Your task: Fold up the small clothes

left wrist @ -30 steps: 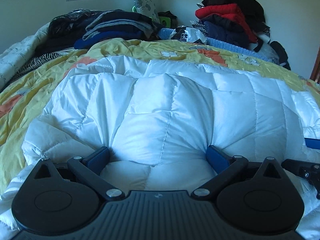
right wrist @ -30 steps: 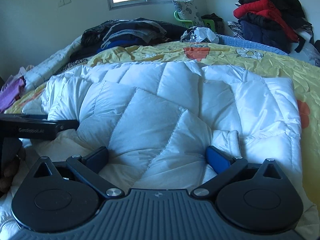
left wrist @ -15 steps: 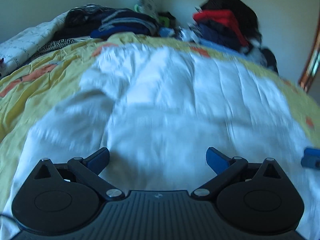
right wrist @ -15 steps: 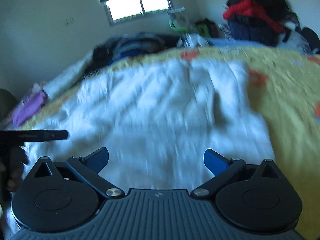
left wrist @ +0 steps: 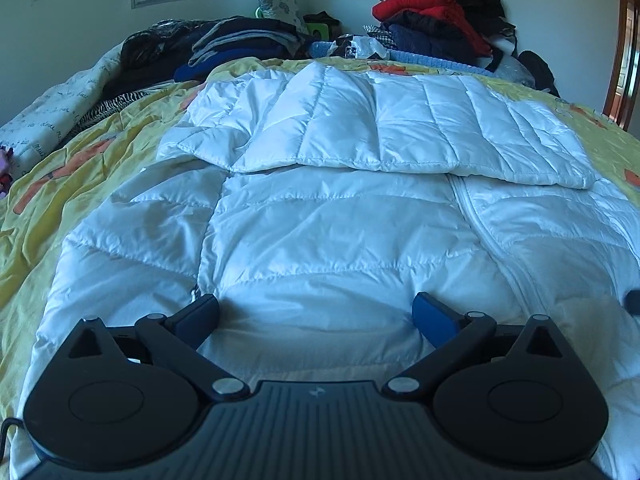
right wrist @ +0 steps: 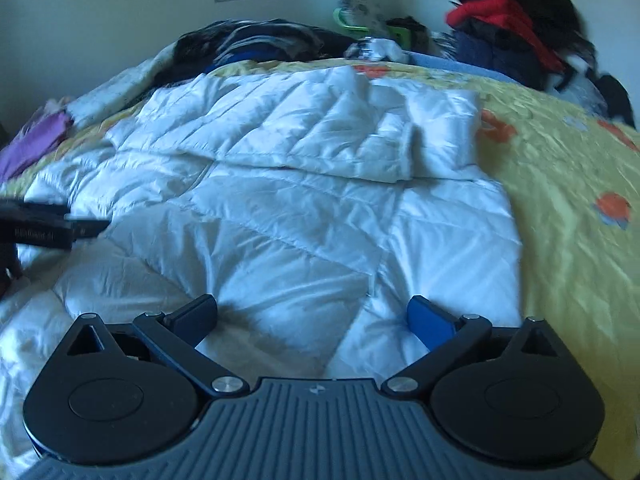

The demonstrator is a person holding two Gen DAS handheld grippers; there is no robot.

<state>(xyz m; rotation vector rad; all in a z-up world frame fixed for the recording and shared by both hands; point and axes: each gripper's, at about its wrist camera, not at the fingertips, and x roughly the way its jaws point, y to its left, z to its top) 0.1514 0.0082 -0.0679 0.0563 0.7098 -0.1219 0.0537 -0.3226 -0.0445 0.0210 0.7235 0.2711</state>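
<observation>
I am looking over the yellow bedspread [left wrist: 100,152] where the white puffer jacket [left wrist: 340,232] is lying, its far part folded back toward me; more folds are remaining, I judge. Both my left gripper [left wrist: 316,312] and right gripper [right wrist: 312,312] are hovering released, empty. Lettering on the left tool is blurring unreadably
</observation>
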